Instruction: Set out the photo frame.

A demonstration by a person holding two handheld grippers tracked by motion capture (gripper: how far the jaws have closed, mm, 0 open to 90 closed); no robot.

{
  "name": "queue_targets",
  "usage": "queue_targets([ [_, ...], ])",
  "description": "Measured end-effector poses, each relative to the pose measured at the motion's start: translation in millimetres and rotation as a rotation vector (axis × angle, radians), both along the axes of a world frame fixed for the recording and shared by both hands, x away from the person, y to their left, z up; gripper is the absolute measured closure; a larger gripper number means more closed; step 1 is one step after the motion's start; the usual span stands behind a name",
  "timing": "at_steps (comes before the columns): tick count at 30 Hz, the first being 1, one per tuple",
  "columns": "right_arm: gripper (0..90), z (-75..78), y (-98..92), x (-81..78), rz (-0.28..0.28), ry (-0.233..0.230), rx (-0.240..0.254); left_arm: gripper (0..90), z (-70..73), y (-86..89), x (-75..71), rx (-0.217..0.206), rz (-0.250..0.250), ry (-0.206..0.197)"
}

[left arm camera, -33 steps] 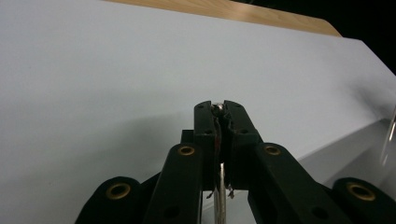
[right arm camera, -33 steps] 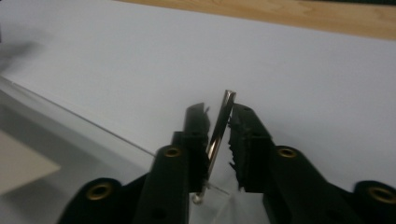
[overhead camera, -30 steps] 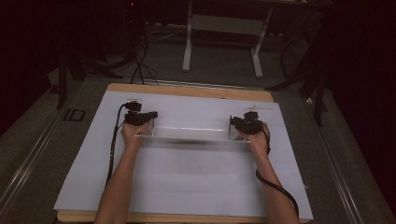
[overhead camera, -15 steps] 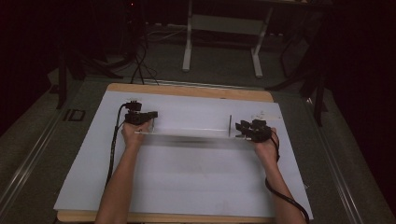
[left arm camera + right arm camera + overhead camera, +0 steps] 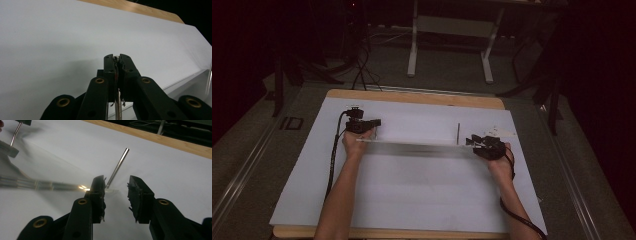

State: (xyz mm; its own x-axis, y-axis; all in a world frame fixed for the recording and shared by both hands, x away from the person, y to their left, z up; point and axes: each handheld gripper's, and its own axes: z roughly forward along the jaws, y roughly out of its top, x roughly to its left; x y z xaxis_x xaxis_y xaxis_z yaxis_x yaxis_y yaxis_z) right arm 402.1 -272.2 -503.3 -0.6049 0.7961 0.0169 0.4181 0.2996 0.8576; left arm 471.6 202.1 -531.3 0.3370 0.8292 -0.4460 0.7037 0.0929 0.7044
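1. High view: a dim room, a white-covered worktop (image 5: 412, 200). A clear strip (image 5: 412, 147) lies flat on it, its long axis running from the left tongs (image 5: 374, 122) to the right tongs (image 5: 469, 141); a metal rod (image 5: 458, 132) stands at its right end.
2. Left gripper view: the tongs (image 5: 117, 57) are clamped on a rod at the strip's left end, probably anchoring it.
3. Right gripper view: the tongs (image 5: 116, 182) have just been opening and stand apart just short of the metal rod (image 5: 117, 167), nothing pinched.
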Motion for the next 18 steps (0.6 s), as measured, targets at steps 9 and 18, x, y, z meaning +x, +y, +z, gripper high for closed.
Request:
queue_targets([
  [9,65.0,-2.4,-3.0,-7.8,0.043,-0.011,-0.051,85.0,1.6,-0.4,1.7,0.018,-0.01,0.011],
  [18,55.4,-3.6,-3.8,-11.0,0.099,-0.029,-0.027,85.1,0.9,-0.2,0.7,0.009,-0.005,0.006],
])
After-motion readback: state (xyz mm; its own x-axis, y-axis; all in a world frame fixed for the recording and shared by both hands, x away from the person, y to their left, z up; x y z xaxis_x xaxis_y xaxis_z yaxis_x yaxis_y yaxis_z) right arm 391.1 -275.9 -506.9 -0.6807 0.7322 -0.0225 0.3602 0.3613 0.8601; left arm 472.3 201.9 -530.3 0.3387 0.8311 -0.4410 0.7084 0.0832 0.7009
